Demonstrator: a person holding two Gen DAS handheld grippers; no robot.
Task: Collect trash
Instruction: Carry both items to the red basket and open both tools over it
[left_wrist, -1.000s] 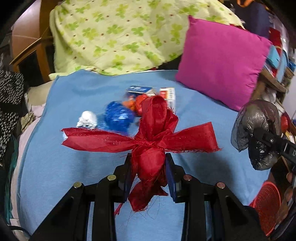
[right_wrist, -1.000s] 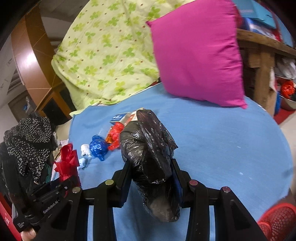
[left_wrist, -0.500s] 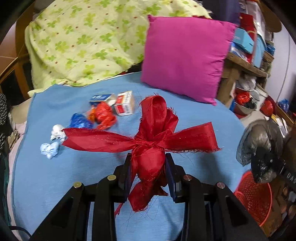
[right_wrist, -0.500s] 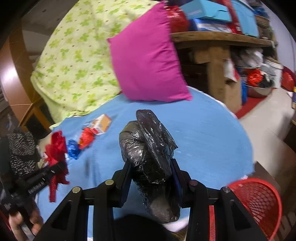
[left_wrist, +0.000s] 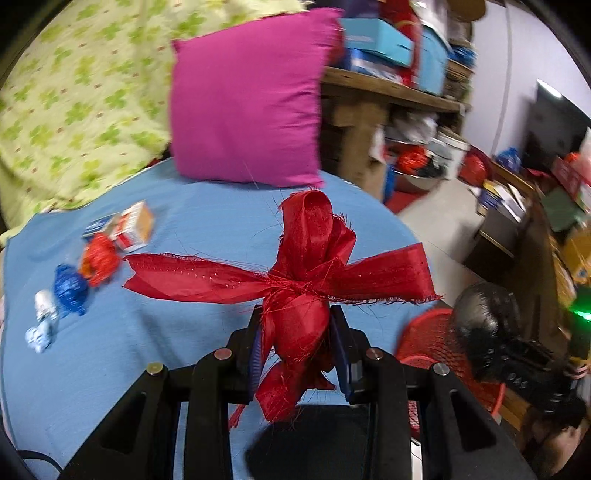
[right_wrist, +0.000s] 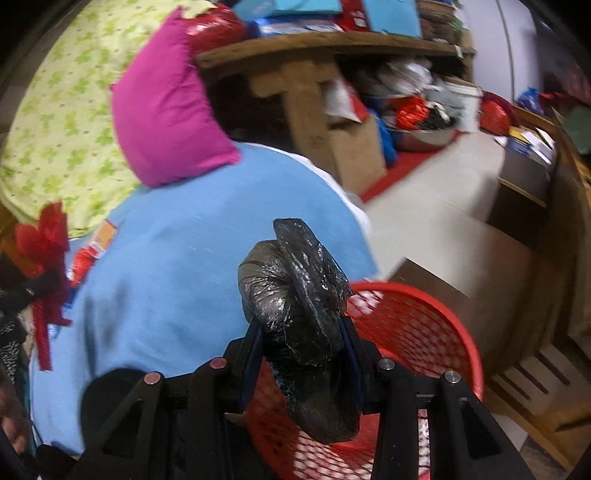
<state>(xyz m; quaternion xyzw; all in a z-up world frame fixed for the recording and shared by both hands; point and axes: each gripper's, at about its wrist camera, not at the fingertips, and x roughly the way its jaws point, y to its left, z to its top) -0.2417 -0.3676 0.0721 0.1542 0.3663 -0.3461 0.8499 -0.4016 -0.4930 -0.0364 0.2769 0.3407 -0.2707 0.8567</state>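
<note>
My left gripper is shut on a red ribbon bow and holds it above the blue bed sheet. My right gripper is shut on a crumpled black plastic bag and holds it over the near rim of a red mesh basket beside the bed. The basket and the black bag also show at the right in the left wrist view. Red, blue and white wrappers and a small carton lie on the sheet at the left.
A magenta pillow and a green-patterned quilt lie at the head of the bed. A wooden shelf with boxes and clutter stands beyond the bed. Bare floor lies to the right, with low furniture along it.
Both grippers have swung right, off the bed's middle. The right gripper with the black bag has come over the red basket. The left gripper still holds the bow.
</note>
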